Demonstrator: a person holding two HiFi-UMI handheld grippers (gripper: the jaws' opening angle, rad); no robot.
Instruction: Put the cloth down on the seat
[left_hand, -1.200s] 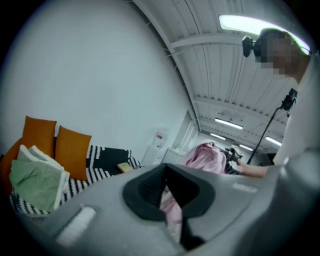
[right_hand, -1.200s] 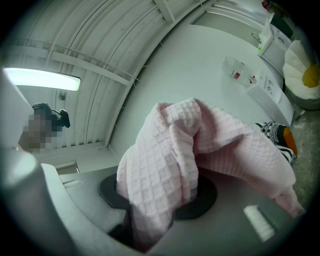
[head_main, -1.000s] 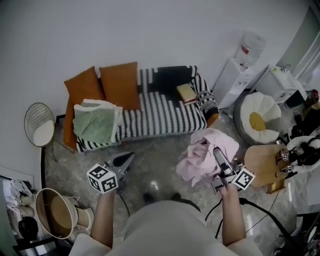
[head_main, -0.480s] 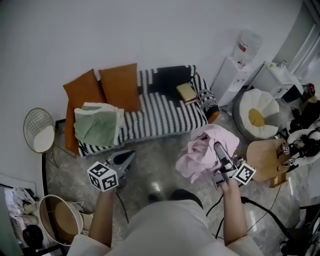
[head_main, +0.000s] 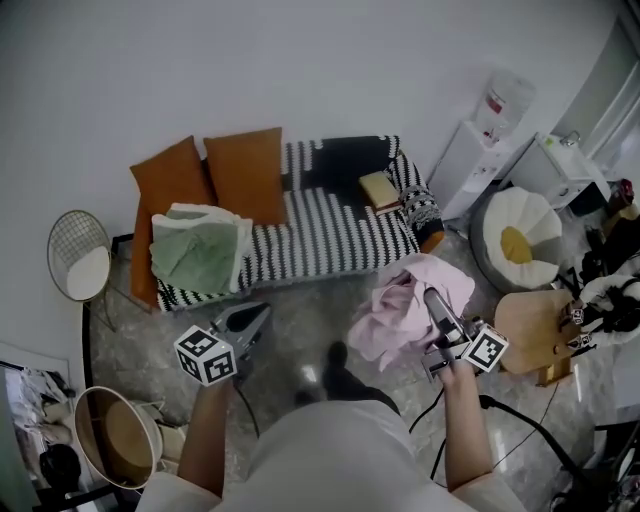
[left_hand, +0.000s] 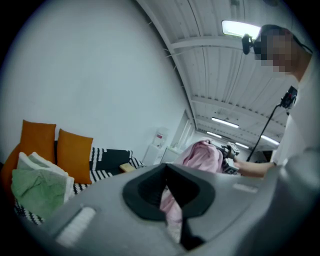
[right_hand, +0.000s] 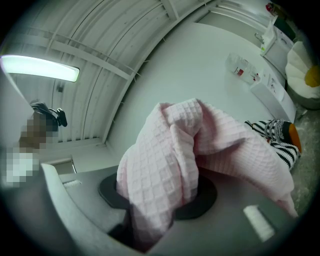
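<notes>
A pink waffle-weave cloth hangs bunched from my right gripper, which is shut on it above the floor, in front of the sofa's right end. In the right gripper view the cloth fills the space between the jaws of the gripper and drapes over both. The black-and-white striped sofa seat lies ahead and slightly left. My left gripper is held low at the left, its jaws shut with nothing in them. From the left gripper view I see the cloth beyond its tips.
Two orange cushions and a folded green blanket occupy the sofa's left part; a tan book lies at its right. A wire stool, a basket, a white pouf and a wooden stool stand around.
The person's dark shoe has stepped forward between the grippers. Both grippers and the cloth stay nearly where they were.
</notes>
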